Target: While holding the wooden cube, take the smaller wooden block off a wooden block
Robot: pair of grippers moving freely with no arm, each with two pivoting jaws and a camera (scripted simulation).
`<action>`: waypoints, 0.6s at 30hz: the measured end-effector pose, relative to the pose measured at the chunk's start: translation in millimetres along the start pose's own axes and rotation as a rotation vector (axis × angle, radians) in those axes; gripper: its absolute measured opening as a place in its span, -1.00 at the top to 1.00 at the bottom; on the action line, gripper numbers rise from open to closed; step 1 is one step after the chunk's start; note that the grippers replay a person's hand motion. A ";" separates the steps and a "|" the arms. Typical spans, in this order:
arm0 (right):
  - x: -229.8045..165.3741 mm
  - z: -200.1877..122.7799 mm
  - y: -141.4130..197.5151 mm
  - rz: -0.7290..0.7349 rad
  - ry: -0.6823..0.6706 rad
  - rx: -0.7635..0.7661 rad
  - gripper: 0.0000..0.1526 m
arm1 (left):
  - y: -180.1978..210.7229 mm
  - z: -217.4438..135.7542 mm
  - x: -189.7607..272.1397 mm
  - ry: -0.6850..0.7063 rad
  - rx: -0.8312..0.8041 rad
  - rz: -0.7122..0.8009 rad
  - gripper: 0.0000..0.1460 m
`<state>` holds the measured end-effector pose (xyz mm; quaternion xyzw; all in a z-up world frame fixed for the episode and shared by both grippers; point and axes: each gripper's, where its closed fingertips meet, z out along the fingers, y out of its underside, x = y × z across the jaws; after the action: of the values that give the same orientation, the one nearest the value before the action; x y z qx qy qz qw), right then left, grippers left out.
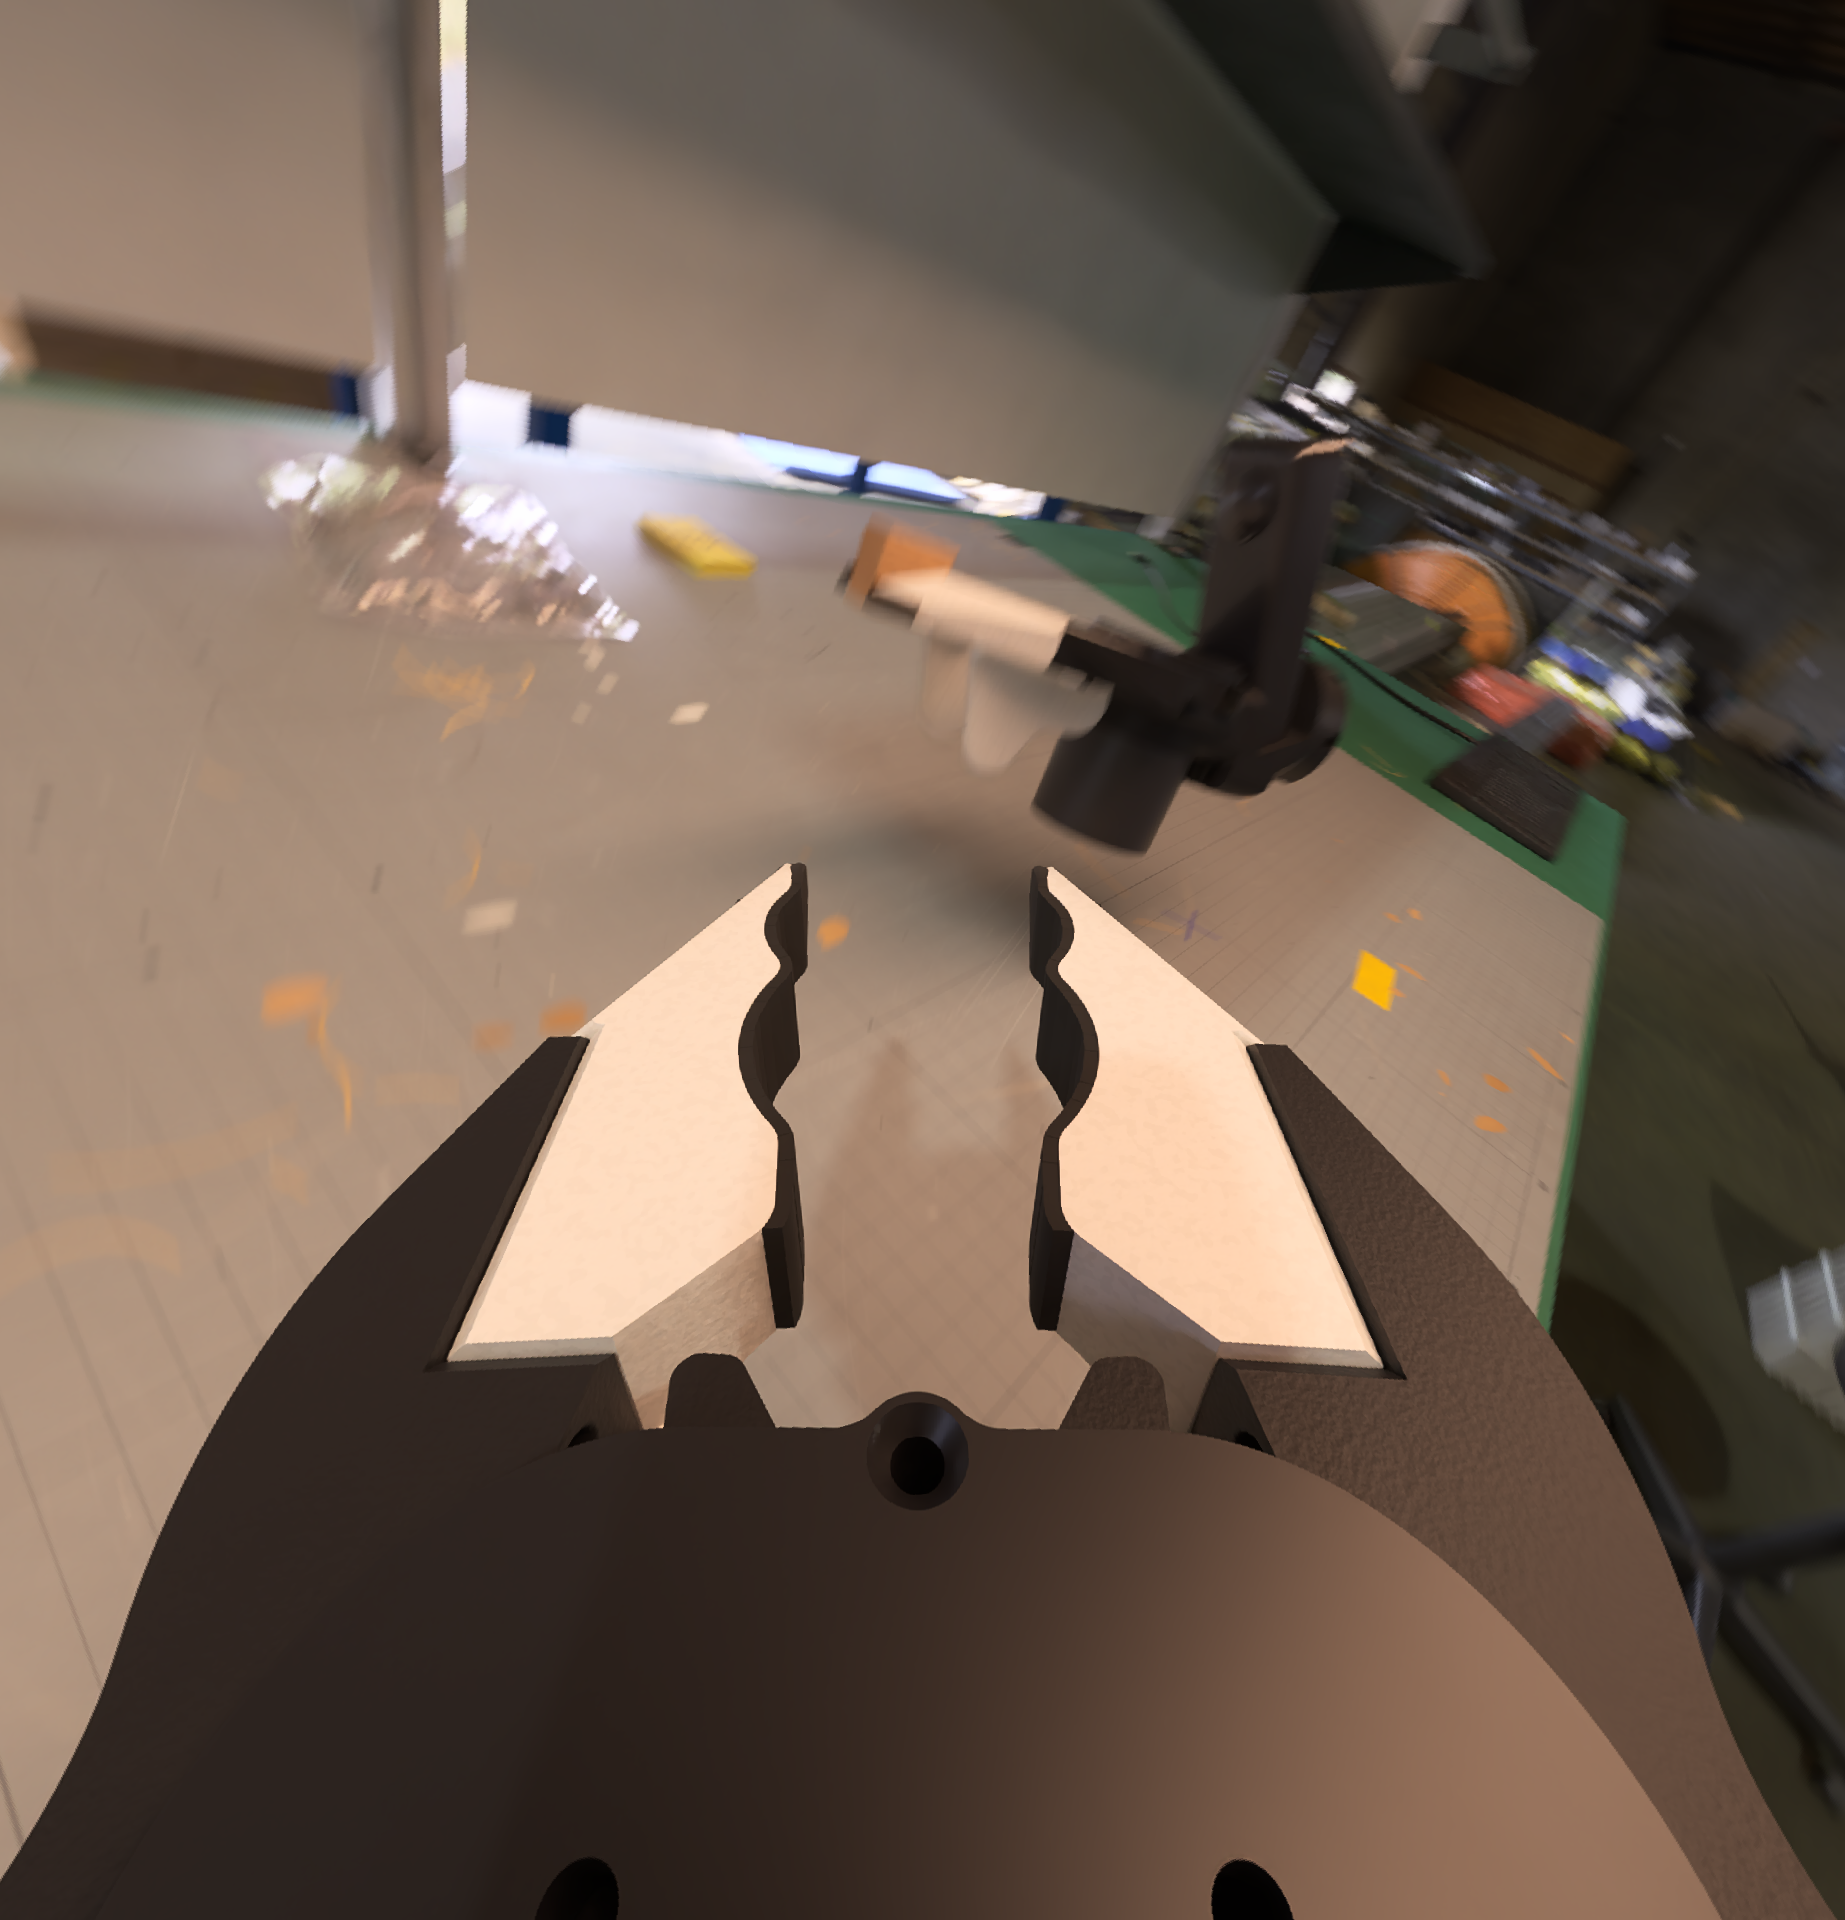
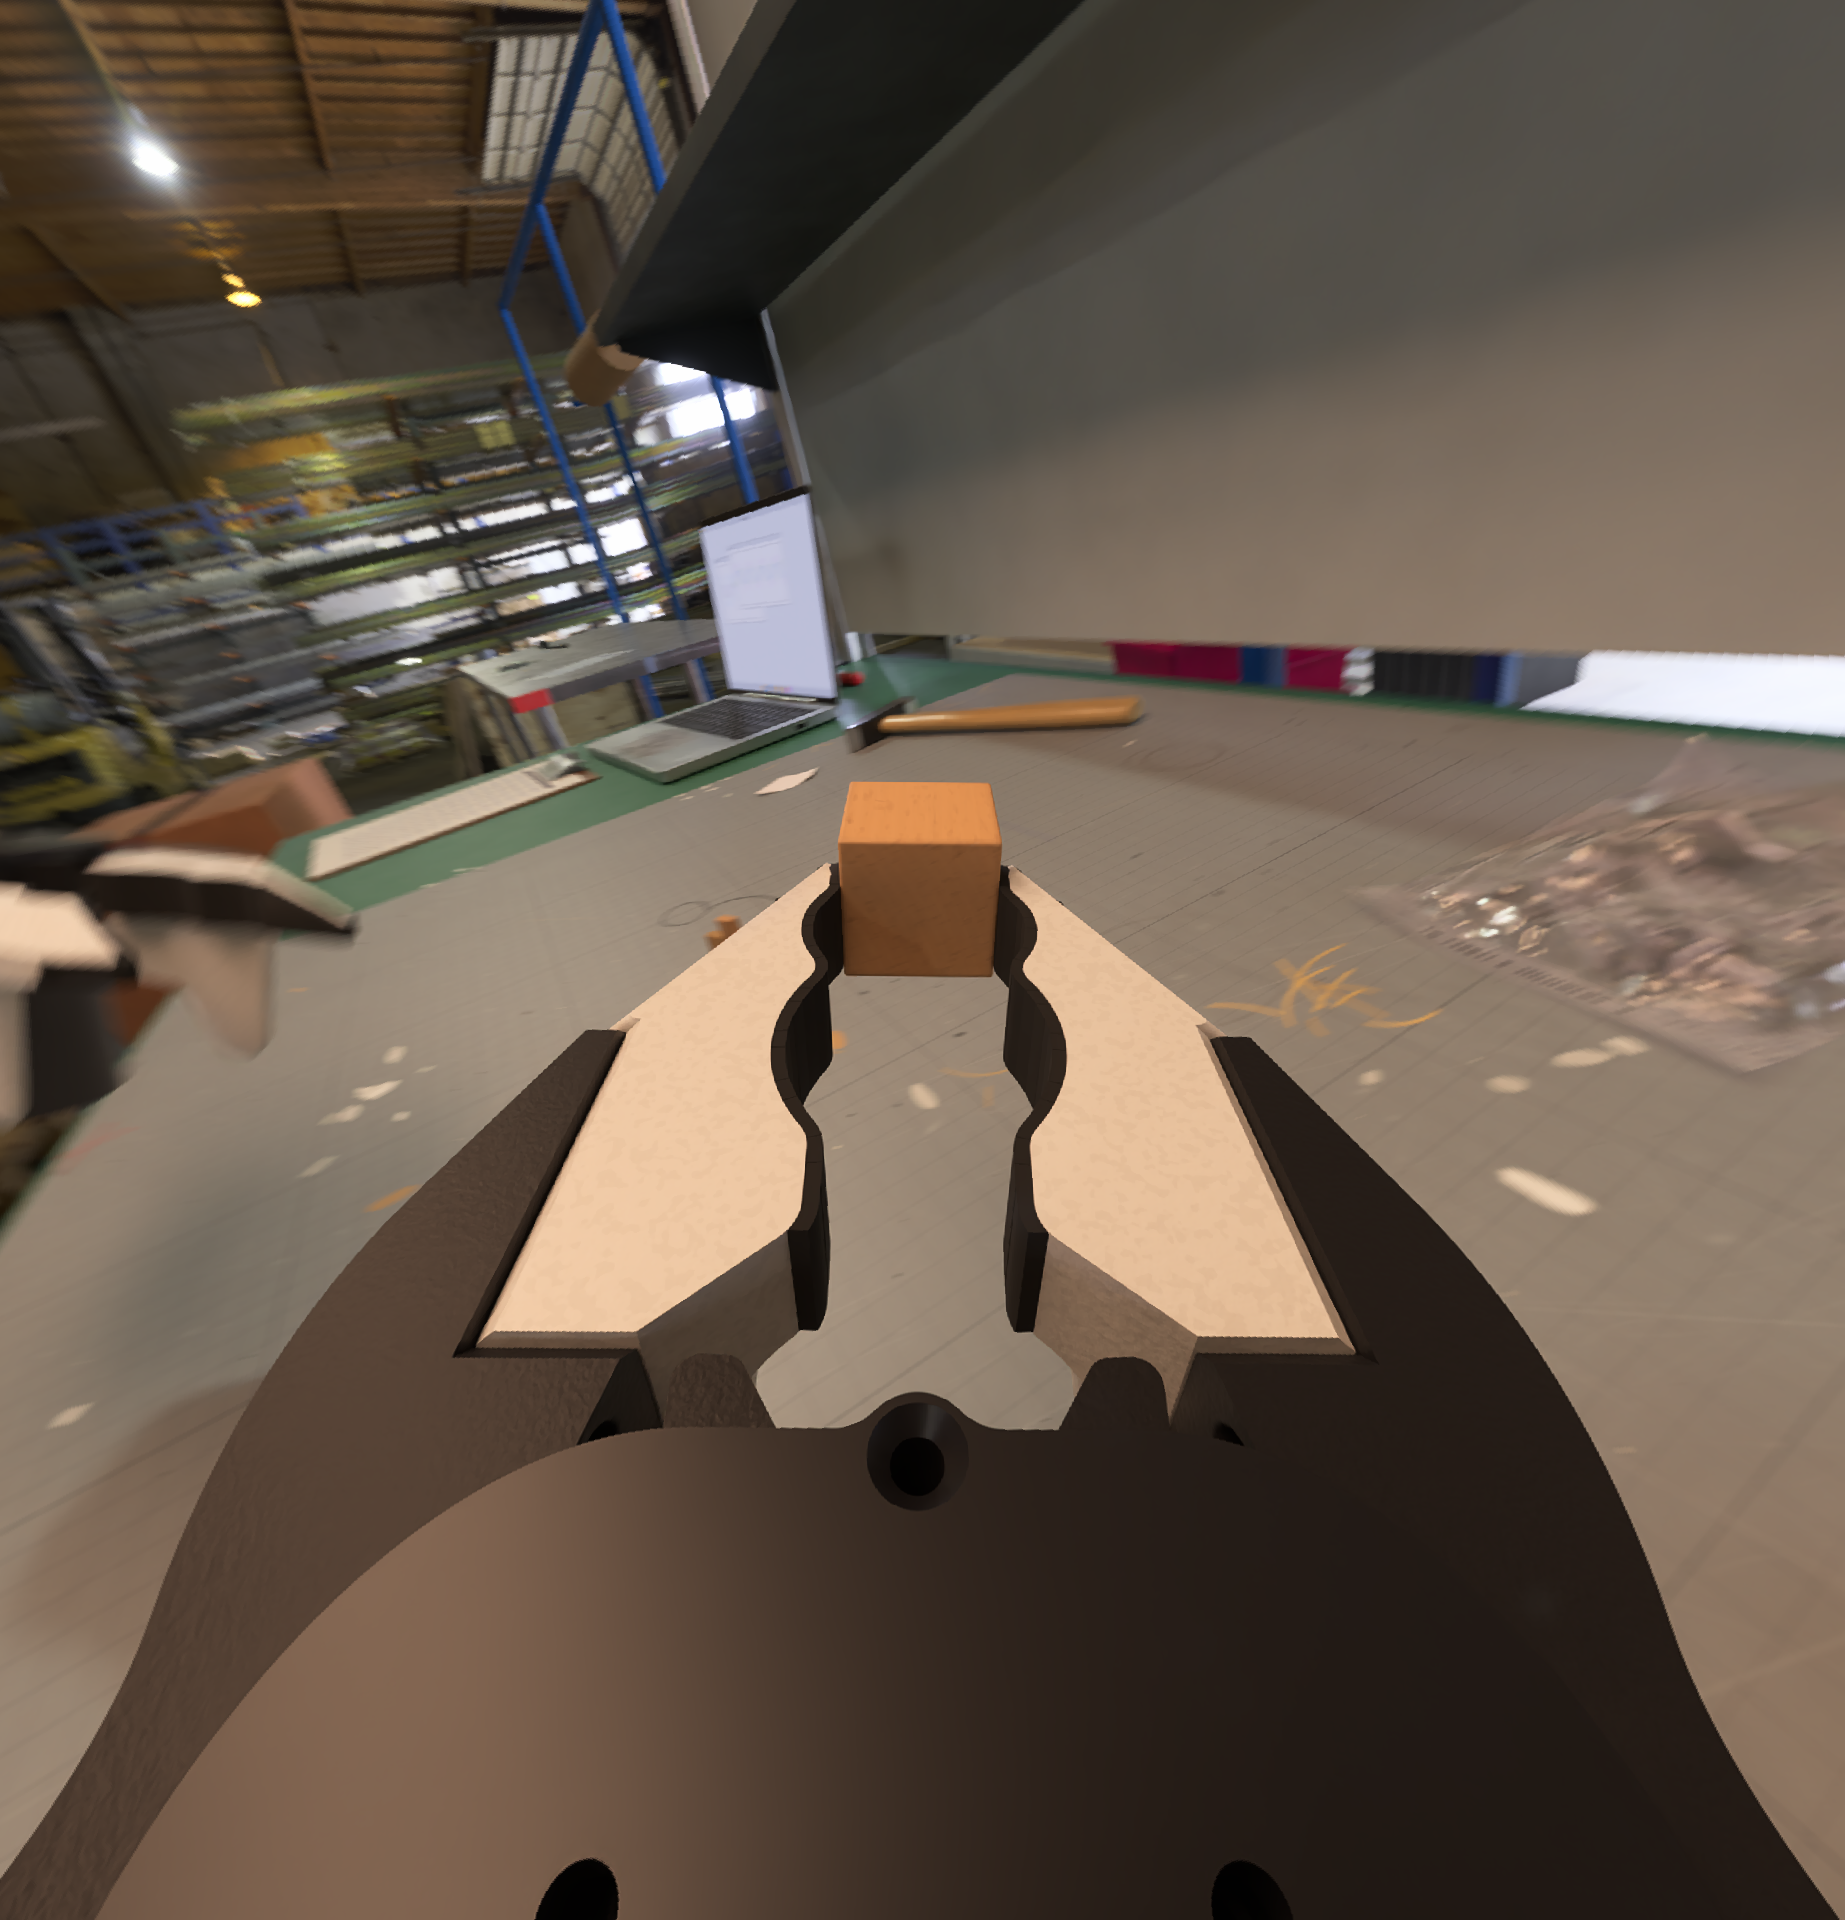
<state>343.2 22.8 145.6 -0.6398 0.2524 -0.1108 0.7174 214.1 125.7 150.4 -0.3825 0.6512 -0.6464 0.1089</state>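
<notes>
My right gripper (image 2: 918,875) is shut on an orange wooden cube (image 2: 918,914) held at its fingertips above the mat. The left wrist view shows this gripper (image 1: 897,594) with the cube (image 1: 913,545) farther off, ahead and to the right. My left gripper (image 1: 920,878) is open and empty above the grey mat; it also shows at the left edge of the right wrist view (image 2: 284,966). A flat yellow block (image 1: 697,545) lies on the mat beyond. A small wooden piece (image 2: 724,928) peeks out past my right gripper's left finger; I cannot tell what it is.
A crumpled clear plastic bag (image 1: 440,551) (image 2: 1676,914) lies on the mat. A hammer (image 2: 1001,717), a laptop (image 2: 752,644) and a keyboard (image 2: 450,810) sit along the far green edge. The table's edge (image 1: 1583,1039) runs down the right.
</notes>
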 end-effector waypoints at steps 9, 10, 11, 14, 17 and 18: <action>36.5 -14.3 7.1 -0.029 0.097 0.069 0.63 | 60.7 -18.5 -22.1 -0.122 -0.082 0.059 0.49; 39.0 -15.5 9.3 -0.024 0.110 0.075 0.63 | 64.3 -18.9 -27.8 -0.151 -0.100 0.085 0.49; 41.2 -16.2 11.9 -0.020 0.124 0.081 0.63 | 68.0 -18.9 -32.2 -0.173 -0.122 0.096 0.48; 44.0 -15.6 13.2 -0.026 0.151 0.092 0.63 | 70.6 -16.9 -37.7 -0.175 -0.151 0.071 0.44; 41.3 -14.0 13.6 -0.052 0.144 0.089 0.63 | 68.3 -16.9 -46.3 -0.191 -0.141 0.024 0.42; 40.5 -13.7 13.8 -0.061 0.144 0.086 0.63 | 66.7 -18.1 -50.5 -0.199 -0.135 -0.006 0.42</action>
<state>368.3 -6.4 122.5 -0.6061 0.2789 -0.1890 0.7205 213.3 163.2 73.5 -0.4531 0.6780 -0.5602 0.1451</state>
